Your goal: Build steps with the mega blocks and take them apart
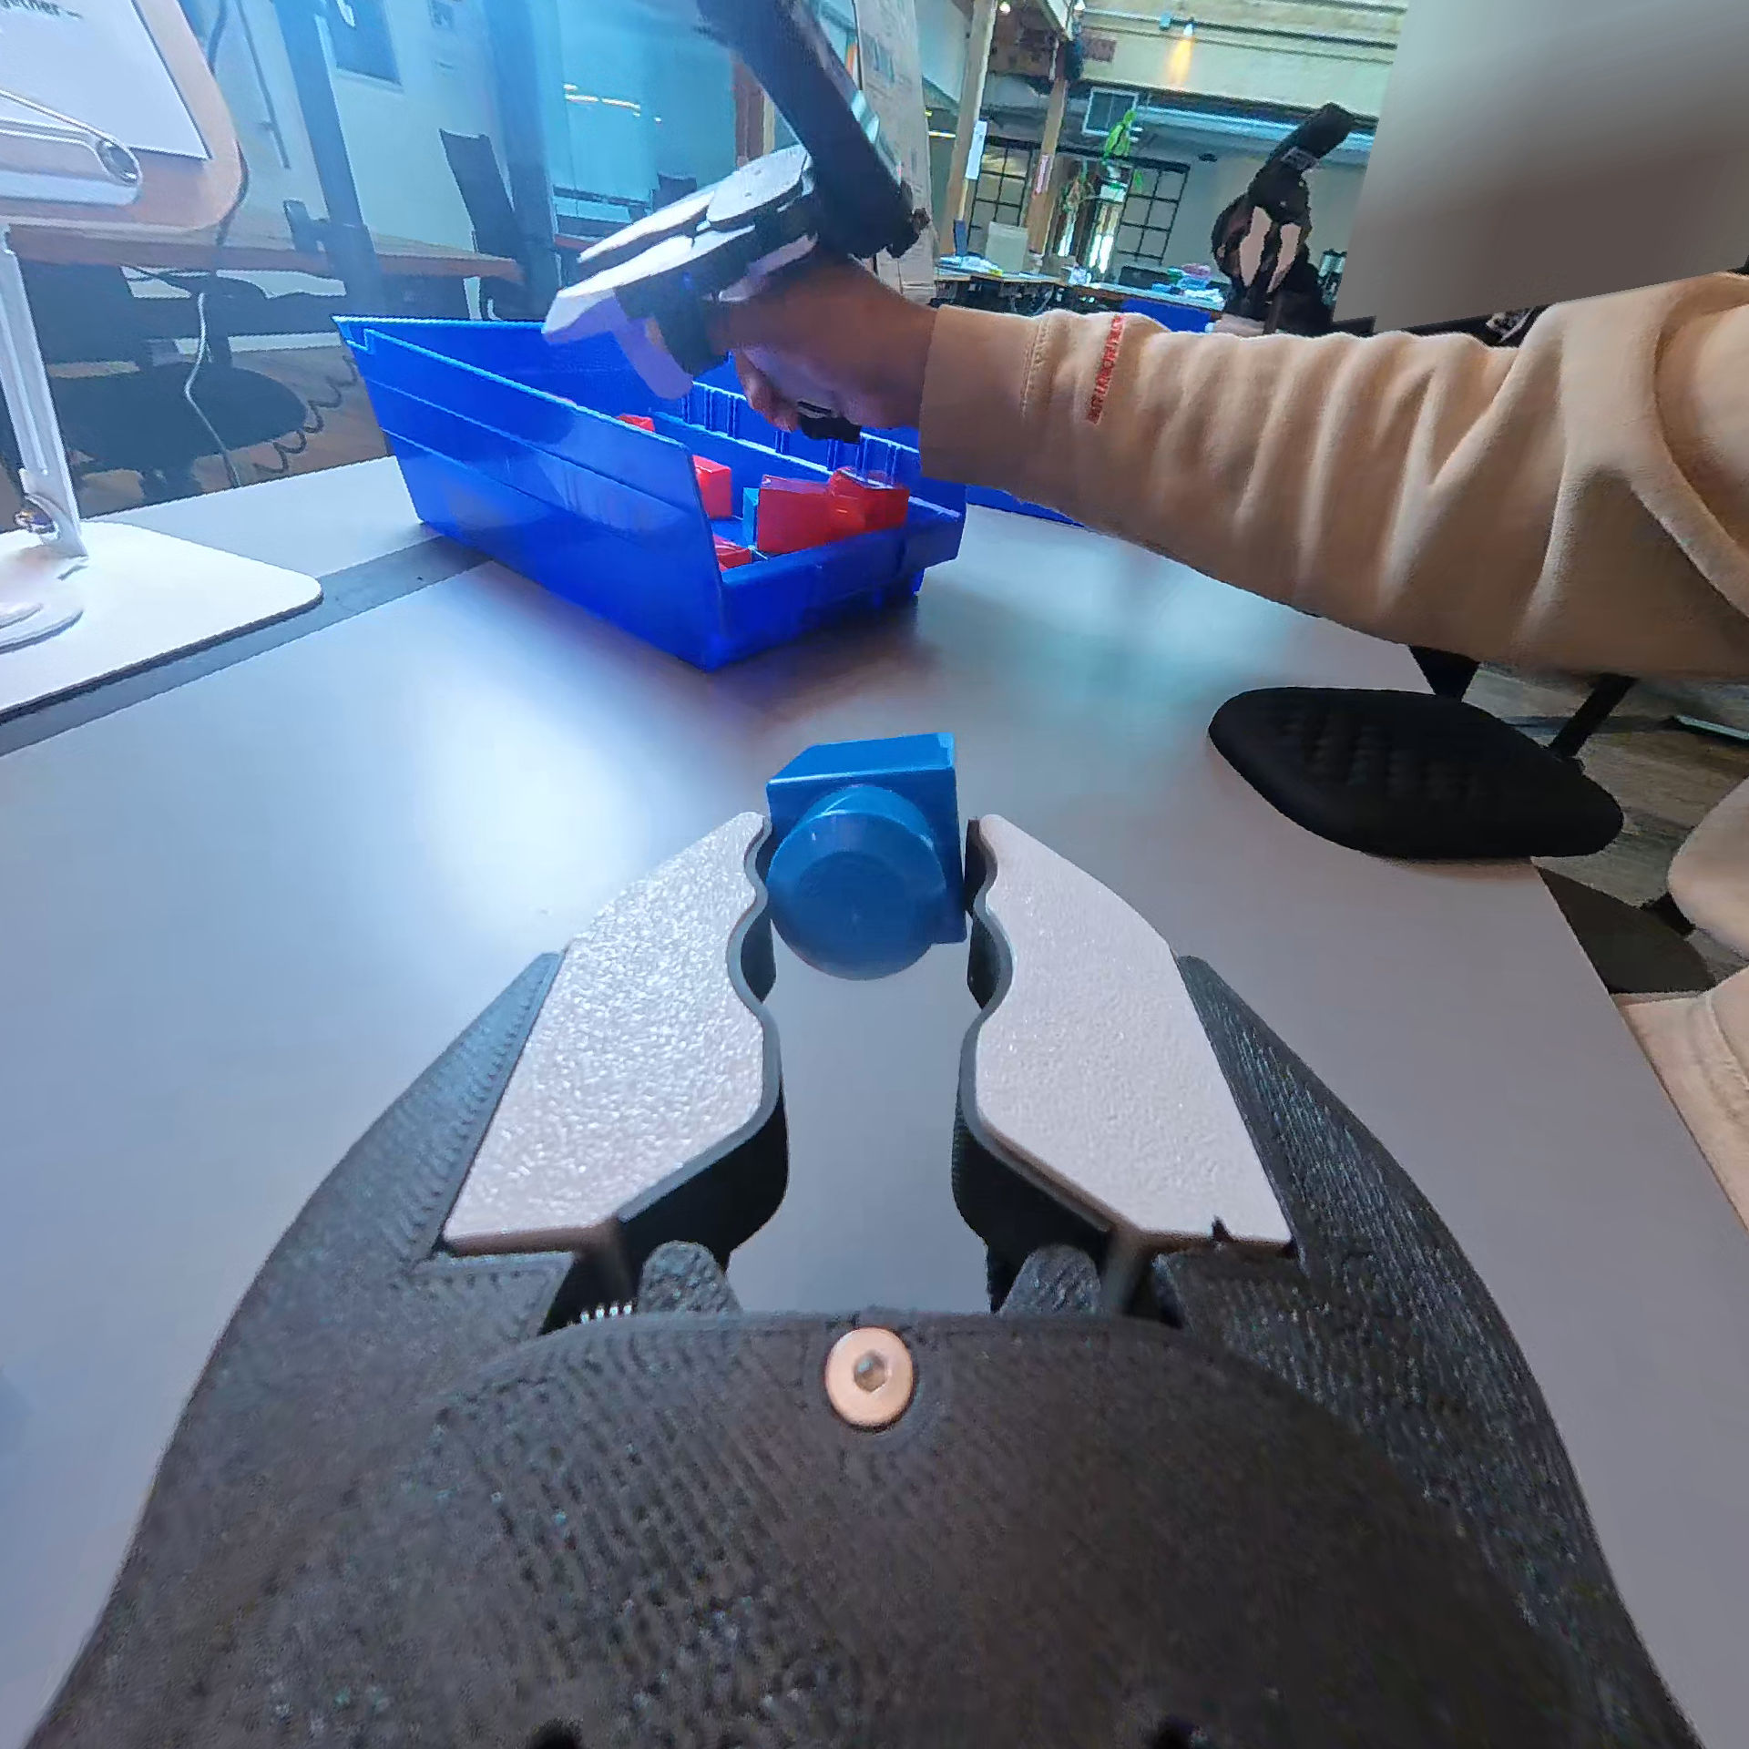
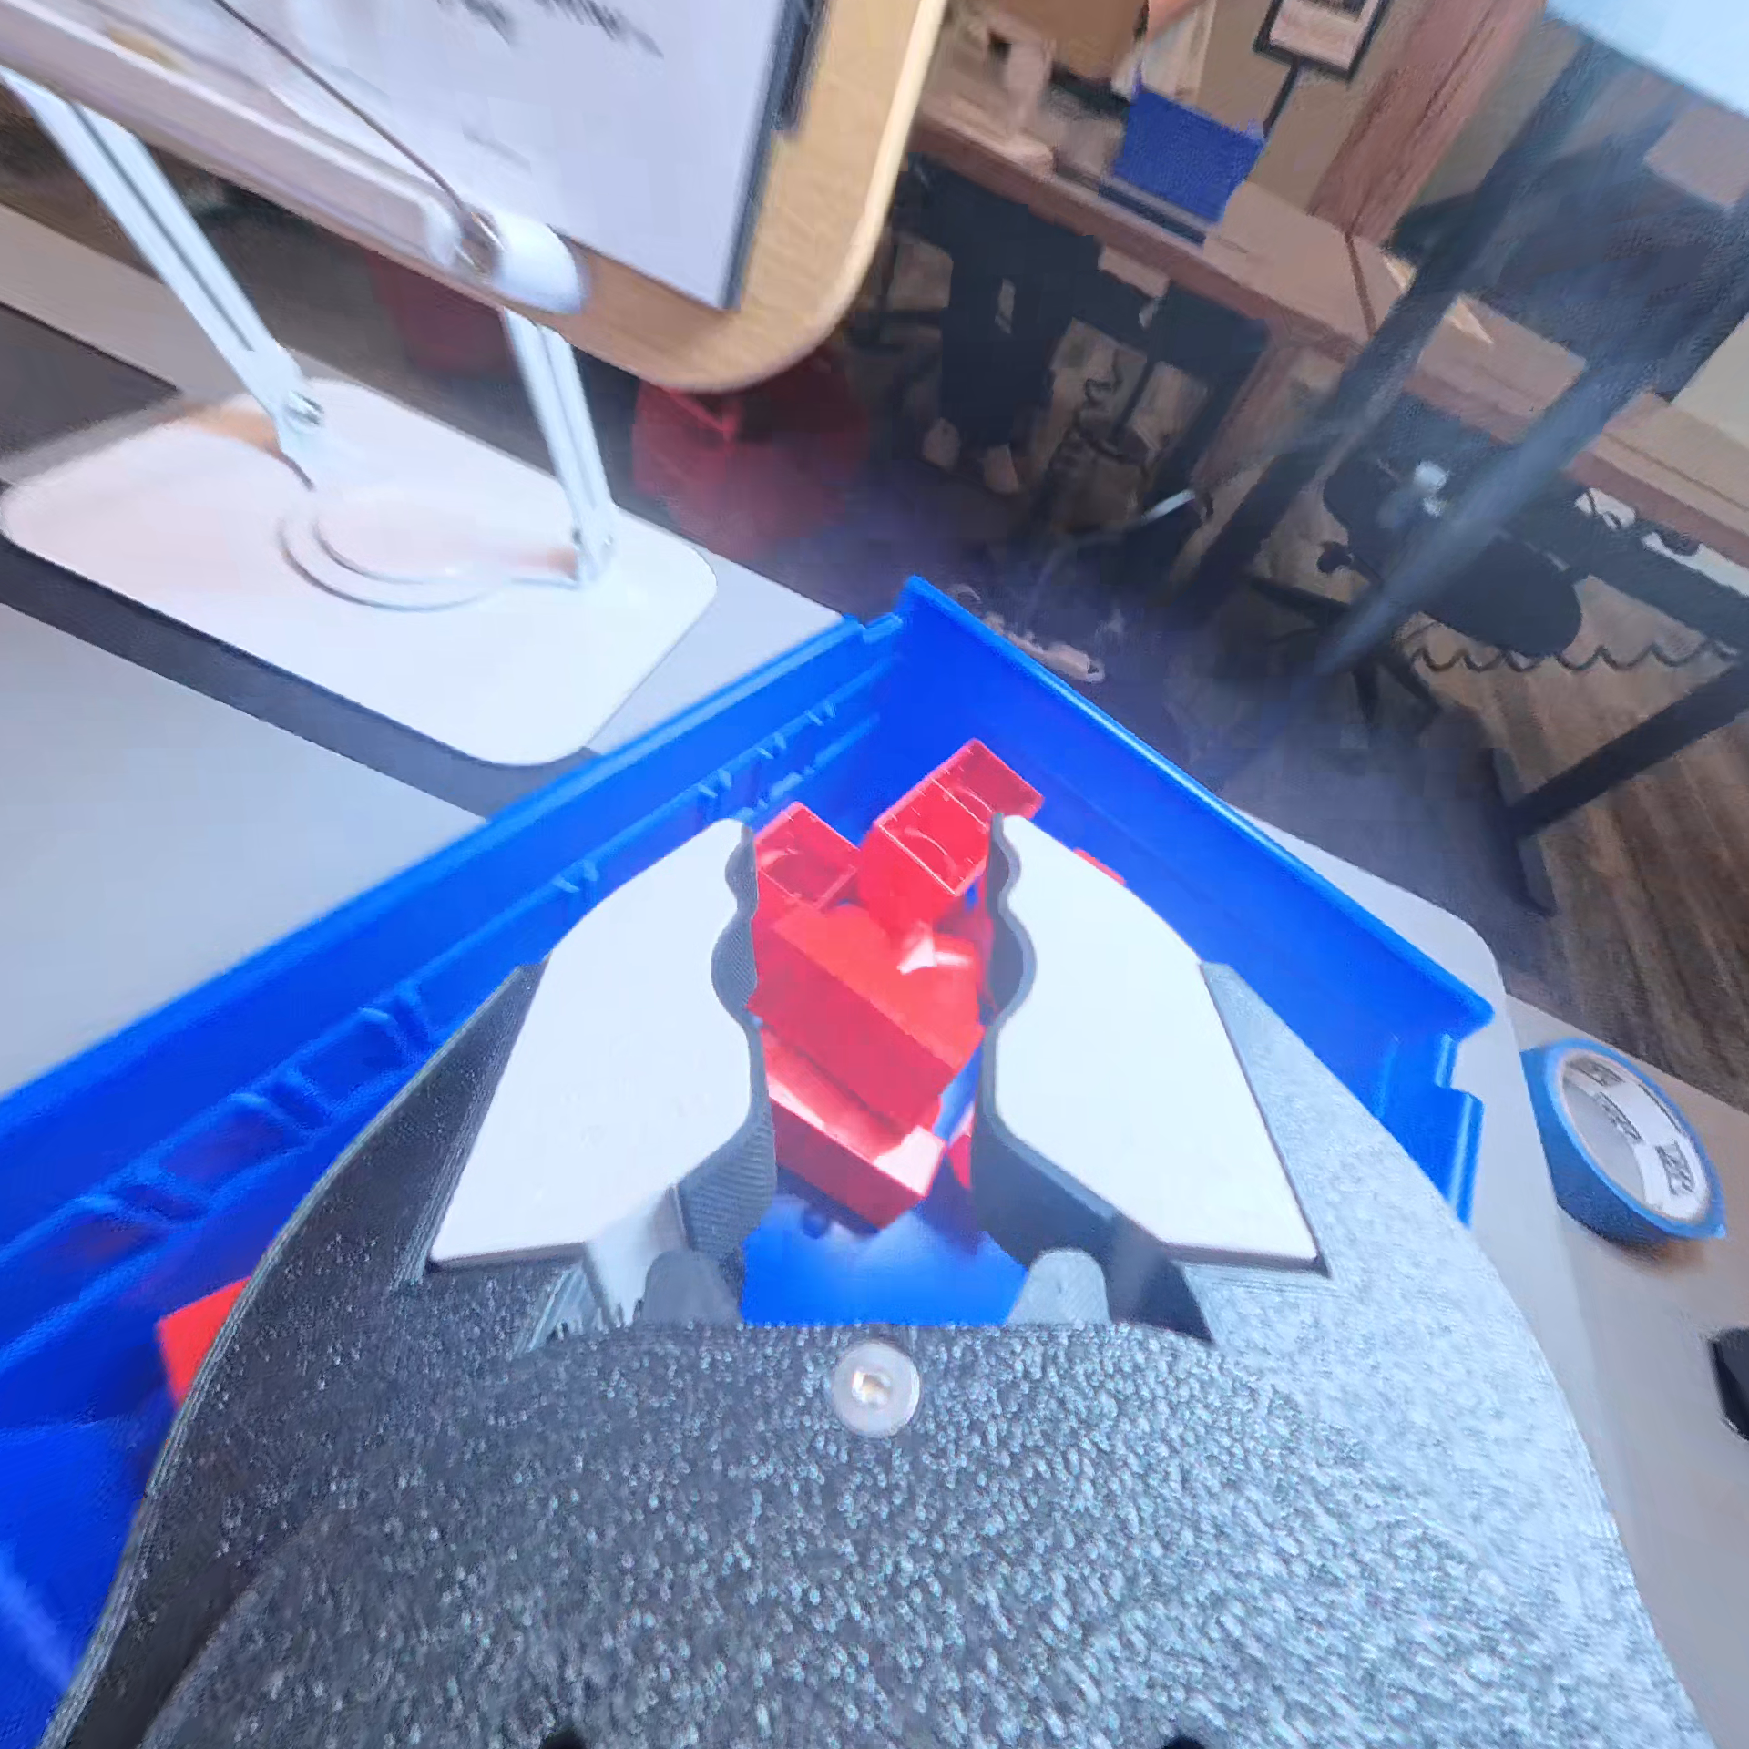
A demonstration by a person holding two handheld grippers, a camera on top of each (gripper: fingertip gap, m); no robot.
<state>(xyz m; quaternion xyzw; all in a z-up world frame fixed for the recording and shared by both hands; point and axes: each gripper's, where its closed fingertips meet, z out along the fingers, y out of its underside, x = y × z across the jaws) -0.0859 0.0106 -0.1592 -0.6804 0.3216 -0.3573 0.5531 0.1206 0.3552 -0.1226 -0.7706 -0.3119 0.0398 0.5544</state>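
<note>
Left claw (image 1: 866, 875) grips blue block (image 1: 866, 852); no legible branding.

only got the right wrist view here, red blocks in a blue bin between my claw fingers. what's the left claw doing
Observer: The left claw is shut on a single blue block, low over the grey table, on the near side of the blue bin.
Operator: which way is that block facing
Observer: It is on its side, with its round stud pointing back toward the left camera.
Operator: how does my right claw sit over the bin from there
Observer: In the left wrist view the right claw tilts downward, open, and its tips appear to be above the bin's rim, not down among the red blocks.
</note>
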